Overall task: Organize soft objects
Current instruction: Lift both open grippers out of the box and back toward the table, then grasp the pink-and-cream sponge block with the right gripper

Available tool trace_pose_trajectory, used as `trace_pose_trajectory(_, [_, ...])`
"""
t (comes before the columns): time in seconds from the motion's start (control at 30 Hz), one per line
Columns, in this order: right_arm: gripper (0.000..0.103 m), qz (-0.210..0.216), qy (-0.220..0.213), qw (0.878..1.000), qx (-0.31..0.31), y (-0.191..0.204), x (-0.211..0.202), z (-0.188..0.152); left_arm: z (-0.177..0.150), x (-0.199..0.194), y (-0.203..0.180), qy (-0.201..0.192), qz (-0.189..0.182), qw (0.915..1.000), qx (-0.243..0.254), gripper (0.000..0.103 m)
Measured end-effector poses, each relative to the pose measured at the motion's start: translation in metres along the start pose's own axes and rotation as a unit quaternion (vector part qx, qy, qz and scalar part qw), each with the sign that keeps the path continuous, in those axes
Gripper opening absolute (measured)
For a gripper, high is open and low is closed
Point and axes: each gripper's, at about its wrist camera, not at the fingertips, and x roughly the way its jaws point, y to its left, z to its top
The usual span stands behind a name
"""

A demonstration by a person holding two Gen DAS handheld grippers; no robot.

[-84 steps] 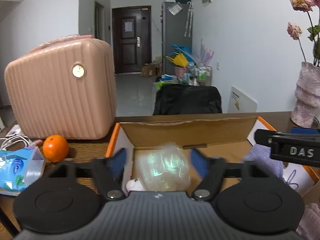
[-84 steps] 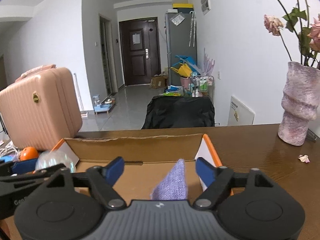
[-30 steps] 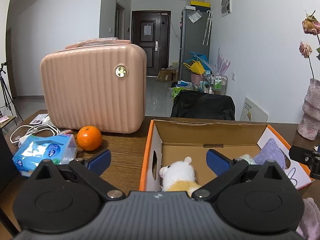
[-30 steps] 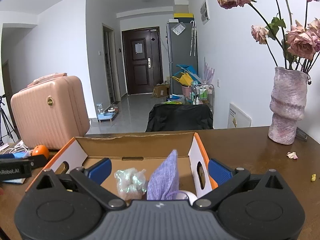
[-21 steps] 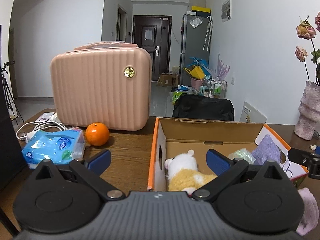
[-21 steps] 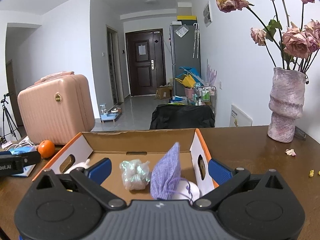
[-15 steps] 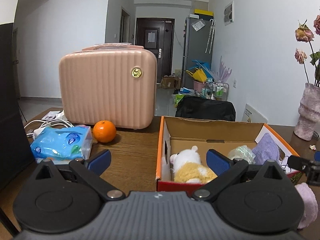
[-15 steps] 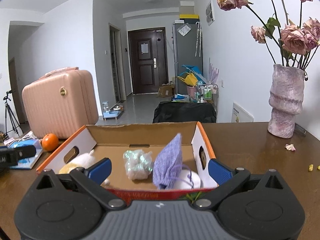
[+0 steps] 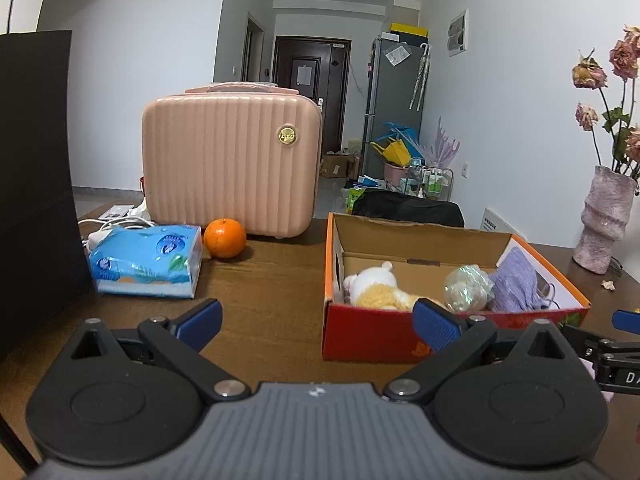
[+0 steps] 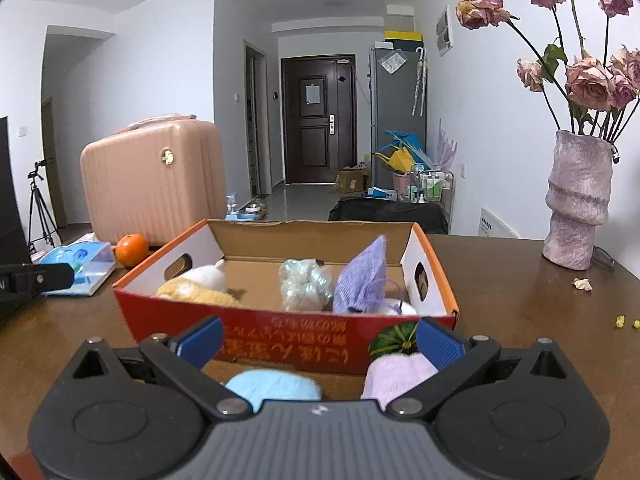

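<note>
Right wrist view: right gripper (image 10: 318, 342) spread wide, empty, above blue puff (image 10: 274, 390) and pink puff (image 10: 398, 374)
Left gripper (image 9: 316, 322): wide open, nothing held
Risk: fingers snagging the box (image 10: 288, 332) front wall (puffs lie just beside it), shoving it

You face white walls (image 9: 500, 100), a dark door (image 9: 310, 92) down the tiled hallway, a grey fridge (image 9: 394, 108), and a brown wooden table (image 9: 264, 280).

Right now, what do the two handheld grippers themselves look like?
Both match: the left gripper and right gripper each have a black body with two round discs, a ribbed grey centre panel, silver pivot screws and black linkage arms ending in blue ribbed finger pads. White lettering marks each gripper's side, only partly readable. No hands or sleeves show.
</note>
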Motion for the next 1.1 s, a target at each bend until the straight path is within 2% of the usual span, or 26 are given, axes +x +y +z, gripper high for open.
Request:
trace_pose_trajectory(0.3, [0.103, 0.007, 0.004, 1.000, -0.010, 0.012, -0.022, -0.023, -0.020, -0.028, 0.002, 0.002, -0.012, 0.9999, 0.000, 0.103])
trace_pose_trajectory(0.73, [0.103, 0.031, 0.018, 0.999, 0.002, 0.027, -0.045, -0.045, -0.043, -0.051, 0.010, 0.026, -0.021, 0.9994, 0.012, 0.103])
trace_pose_trajectory(1.1, [0.103, 0.076, 0.074, 0.991, 0.082, 0.043, -0.053, -0.055, -0.055, -0.057, 0.029, 0.047, -0.024, 0.9984, 0.018, 0.103])
